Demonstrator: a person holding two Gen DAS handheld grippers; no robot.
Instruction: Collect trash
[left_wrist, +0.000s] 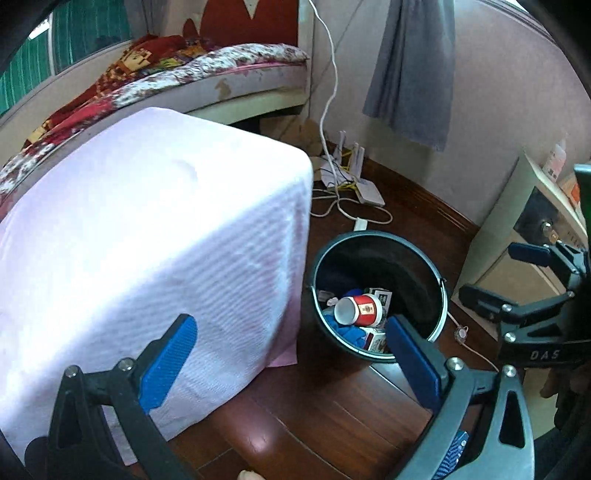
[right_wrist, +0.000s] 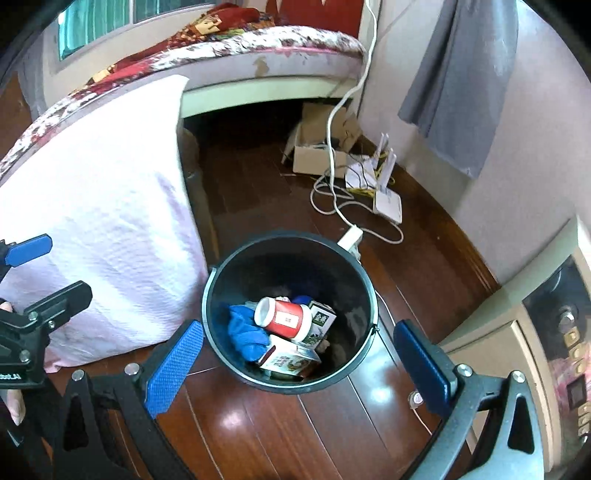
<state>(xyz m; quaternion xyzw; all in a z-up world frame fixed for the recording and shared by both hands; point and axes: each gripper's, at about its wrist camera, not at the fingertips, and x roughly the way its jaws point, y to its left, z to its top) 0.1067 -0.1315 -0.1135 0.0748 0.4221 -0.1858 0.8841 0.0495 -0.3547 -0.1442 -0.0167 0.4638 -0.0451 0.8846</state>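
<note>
Both claws stood fully spread with nothing between their blue ribbed pads. Right gripper (right_wrist: 297, 363) hung above the round black plastic trash bin (right_wrist: 364, 284), and its jaws framed the near rim of that bin. Left gripper (left_wrist: 291, 354) hung to the left of the bin, one pad in front of the draped cloth and the other in front of the near rim.

Inside the bin lay a red-and-white paper cup (right_wrist: 284, 319) on its side, mouth toward the left. A crumpled blue cloth (right_wrist: 245, 332) lay just left of the cup, touching it. Two small printed cartons (right_wrist: 291, 360) lay beside and nearer than the cup.

The bin stood on a dark red-brown wooden floor (right_wrist: 258, 424). A block covered with pale pink cloth (left_wrist: 147, 236) stood just left of the bin. Farther off, white cables (right_wrist: 332, 199) and a white router (right_wrist: 388, 203) lay on the floor near the wall. A bed with a floral quilt (left_wrist: 177, 70) stood at the far side.
</note>
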